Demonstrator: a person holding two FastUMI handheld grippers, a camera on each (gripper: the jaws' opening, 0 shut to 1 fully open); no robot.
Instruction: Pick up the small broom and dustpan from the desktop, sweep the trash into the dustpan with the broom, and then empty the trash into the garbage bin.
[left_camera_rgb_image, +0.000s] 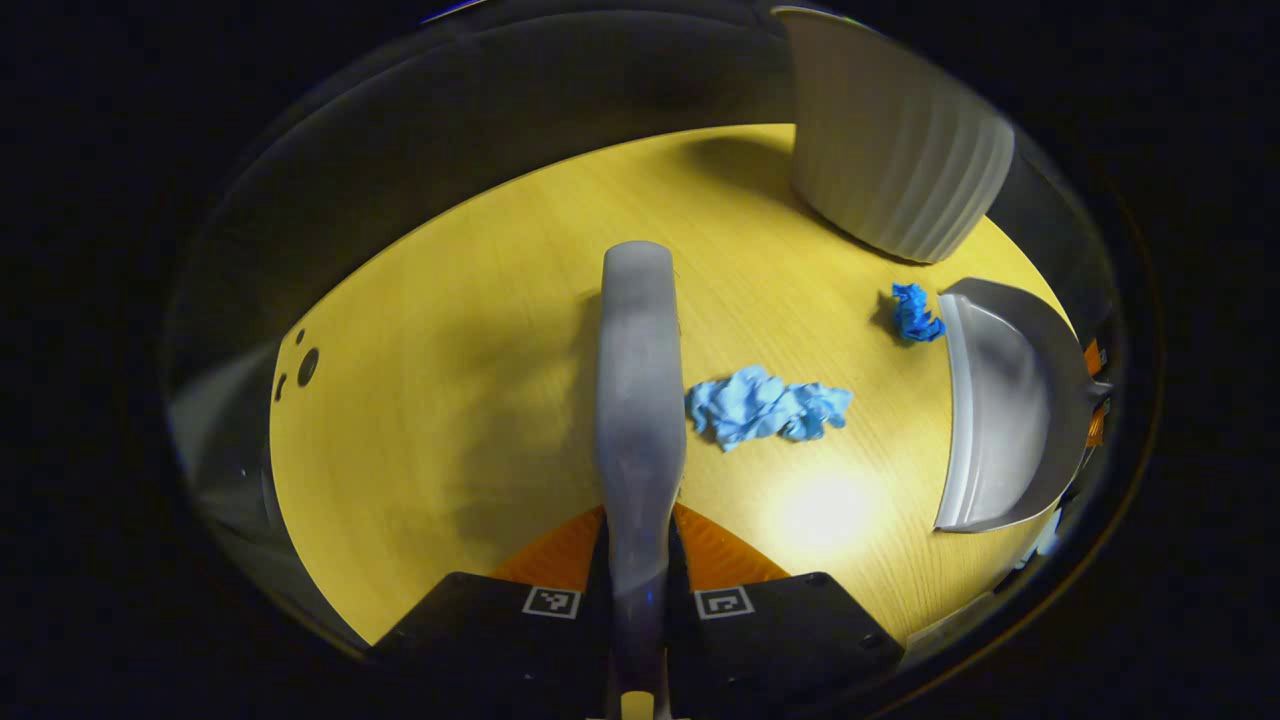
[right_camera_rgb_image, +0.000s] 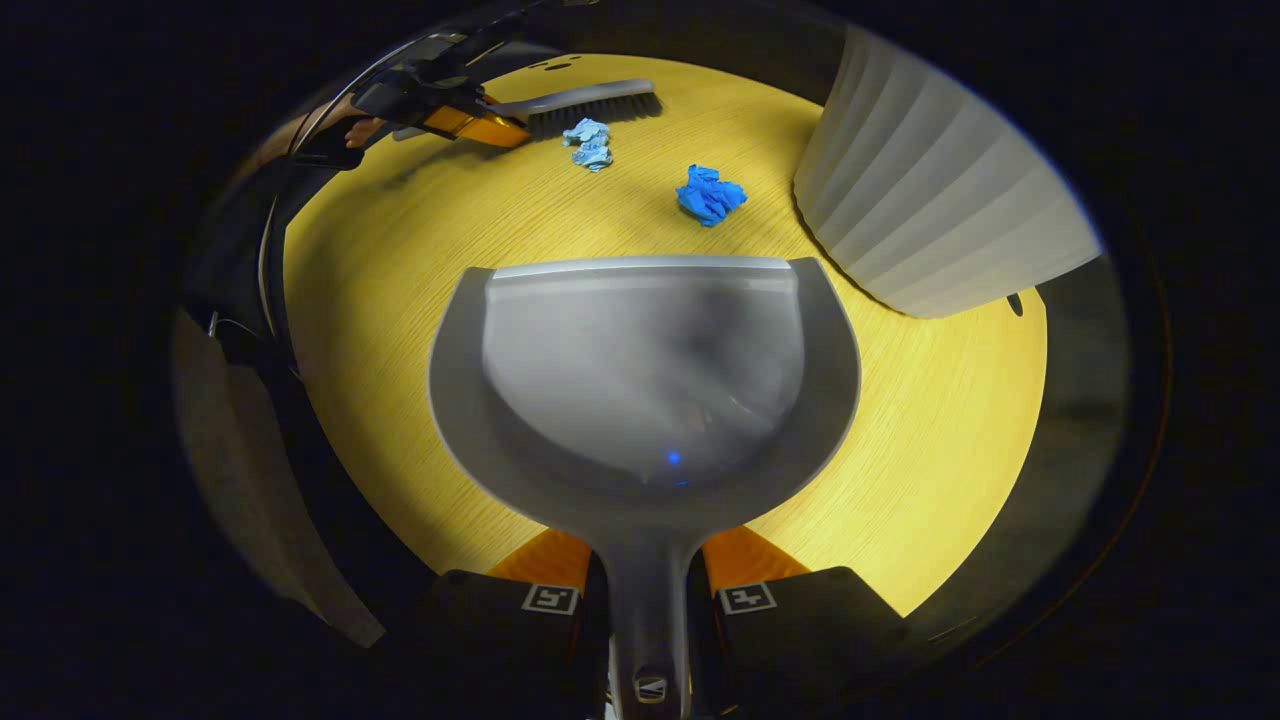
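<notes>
Gripping the broom (left_camera_rgb_image: 640, 400) by its handle, the left gripper (left_camera_rgb_image: 640, 590) has both fingers clamped on it above the yellow desktop (left_camera_rgb_image: 450, 400). The right gripper (right_camera_rgb_image: 645, 600) pinches the dustpan (right_camera_rgb_image: 640, 390) handle the same way. Two trash bits sit mid-table: one pale blue wad (left_camera_rgb_image: 765, 405) beside the broom, one darker blue wad (left_camera_rgb_image: 915, 315) near the dustpan lip. One ribbed white bin (left_camera_rgb_image: 890, 150) stands at the far edge.

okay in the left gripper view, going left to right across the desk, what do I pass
broom → light blue wad → dark blue wad → dustpan
</notes>
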